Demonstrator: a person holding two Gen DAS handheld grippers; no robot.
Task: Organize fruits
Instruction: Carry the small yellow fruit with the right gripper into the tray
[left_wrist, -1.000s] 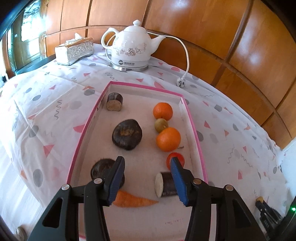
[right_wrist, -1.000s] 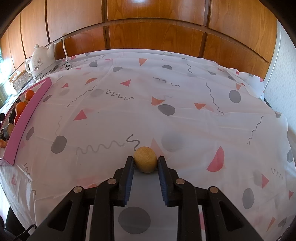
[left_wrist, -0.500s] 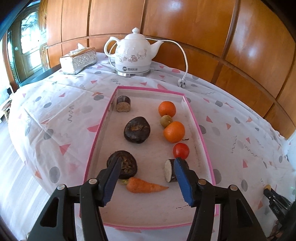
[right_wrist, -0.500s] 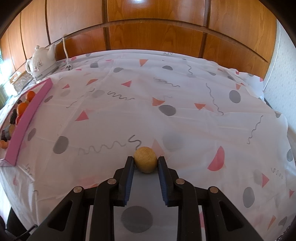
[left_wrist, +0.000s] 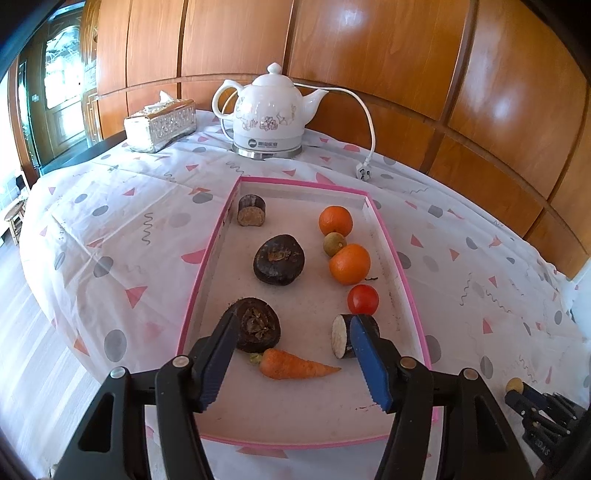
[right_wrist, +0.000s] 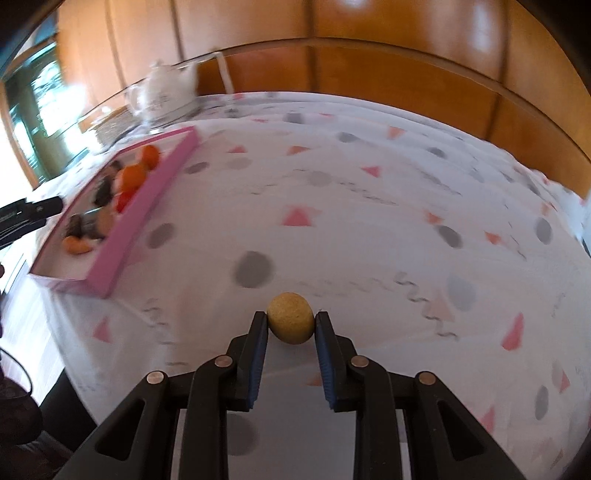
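Pinching a small round tan fruit (right_wrist: 290, 318) with a matte, finely pitted skin, the right gripper (right_wrist: 290, 322) has its ribbed blue pads closed against the fruit's two sides, above the worktop's (right_wrist: 369, 236) white cloth printed with grey dots, pink triangles and squiggles. Well off to that gripper's left lies the shallow pink-rimmed tray (right_wrist: 147, 218), blurred in this view.

Over the tray's near end (left_wrist: 295, 441) the left gripper (left_wrist: 291, 326) hangs wide open, gripping nothing. On the tray's pale floor, along the right side, sit two glossy oranges (left_wrist: 335, 220) (left_wrist: 349, 263), a small brownish-green round fruit (left_wrist: 334, 243) between them, and a smooth red tomato (left_wrist: 363, 299). A dark-skinned cut piece with a white face (left_wrist: 341, 336) lies beside the right finger, a tapered carrot (left_wrist: 295, 365) between the fingers. Two rough dark lumps (left_wrist: 279, 260) (left_wrist: 256, 325) and a short dark cylinder (left_wrist: 251, 210) fill the left side. Behind the tray stand a white ceramic kettle (left_wrist: 267, 114) and a patterned tissue box (left_wrist: 160, 123).
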